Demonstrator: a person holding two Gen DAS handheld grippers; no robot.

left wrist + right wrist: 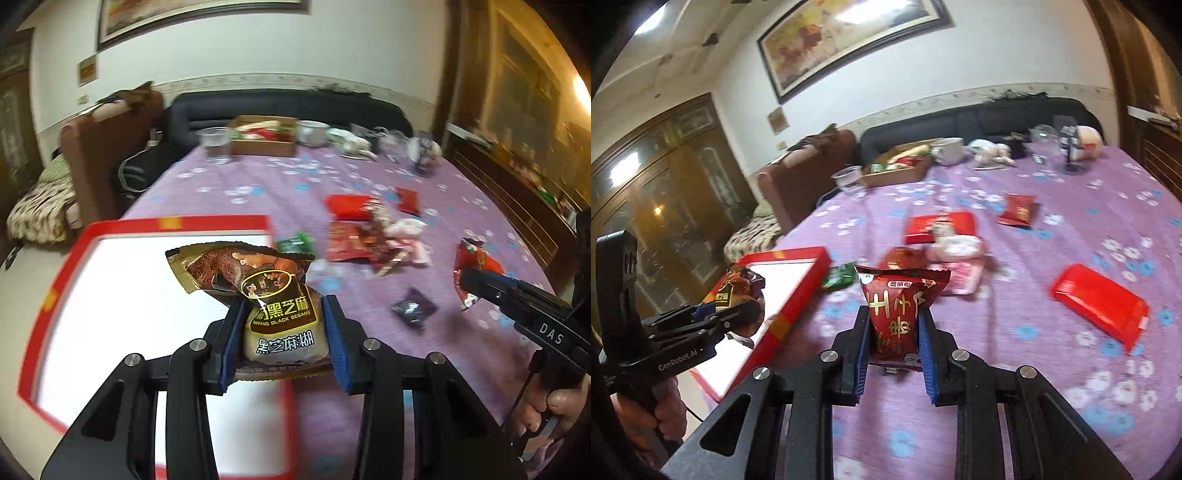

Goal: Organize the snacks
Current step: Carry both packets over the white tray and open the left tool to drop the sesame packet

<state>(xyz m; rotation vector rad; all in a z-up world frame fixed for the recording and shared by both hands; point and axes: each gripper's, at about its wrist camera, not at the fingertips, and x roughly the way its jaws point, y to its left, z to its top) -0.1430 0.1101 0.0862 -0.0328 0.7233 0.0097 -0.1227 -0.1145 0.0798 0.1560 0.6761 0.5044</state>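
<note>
Two sets of tongs are carrying snacks toward a red-rimmed box as a sorting job is getting under way. The left tongs (284, 325) are clamping narrow on a black sesame packet (275, 314), its glossy brown-and-gold foil crumpling at the top and bulging pale and soft between the ribbed blue pads (338, 343); the packet is hanging over the box's white interior. The red box (177, 223), shallow, flat-bottomed and stiff-edged like card, is sitting at the tabletop's near left corner, at about nine o'clock from the loose pile. The right tongs (892, 332) are squeezing a red foil pouch (897, 306), puffy and pillow-shaped with a crimped top seam, above the purple flowered tablecloth (1052, 387), just to the three o'clock side of the box. Both wrappers are looking slick, and each is being pinched low, so a packet could be sliding out or swinging as the hands are travelling; a hard squeeze might also be bursting an air-filled pouch or crushing what is inside. The two tools are converging on one box, so a clash at its rim seems possible, and a knock could be shoving the light box off the tabletop edge. Other snacks are lying scattered: a green wrapper (838, 275) beside the box, a flat red pack (1099, 304) at three o'clock, and a pink-and-red heap (955, 254) at twelve o'clock.
</note>
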